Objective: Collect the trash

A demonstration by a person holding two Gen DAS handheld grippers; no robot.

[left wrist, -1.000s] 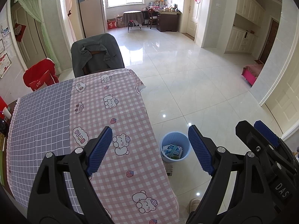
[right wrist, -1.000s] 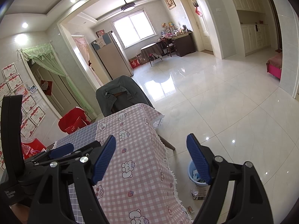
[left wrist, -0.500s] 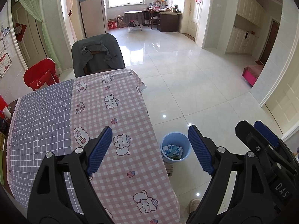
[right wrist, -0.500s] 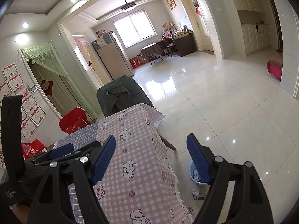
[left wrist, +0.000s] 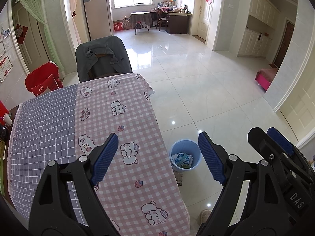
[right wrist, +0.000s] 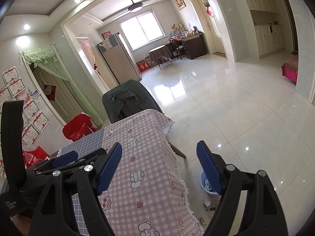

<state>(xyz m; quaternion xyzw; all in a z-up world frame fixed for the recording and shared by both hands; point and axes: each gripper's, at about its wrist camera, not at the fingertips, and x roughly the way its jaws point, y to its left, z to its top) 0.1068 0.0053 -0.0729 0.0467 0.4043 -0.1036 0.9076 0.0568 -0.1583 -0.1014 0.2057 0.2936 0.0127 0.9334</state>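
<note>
A blue trash bin (left wrist: 178,169) stands on the floor beside the table's right edge, with white and blue cartons (left wrist: 182,158) inside. It also shows in the right wrist view (right wrist: 203,182), partly behind a finger. A flattened carton (right wrist: 209,202) and a small wrapper (right wrist: 202,220) lie on the floor near it. My left gripper (left wrist: 157,157) is open and empty above the table's right edge. My right gripper (right wrist: 158,165) is open and empty, held above the same table edge; it also shows at the right of the left wrist view (left wrist: 279,143).
The table (left wrist: 59,114) has a pink checked bear cloth and a purple grid cloth. A chair draped with a grey jacket (left wrist: 102,59) stands at its far end. A red chair cover (left wrist: 42,82) is at left. A slipper (left wrist: 204,215) shows below. Glossy tiled floor (left wrist: 206,90) spreads to the right.
Both views have shifted very slightly; the grippers stay open and empty over the table edge.
</note>
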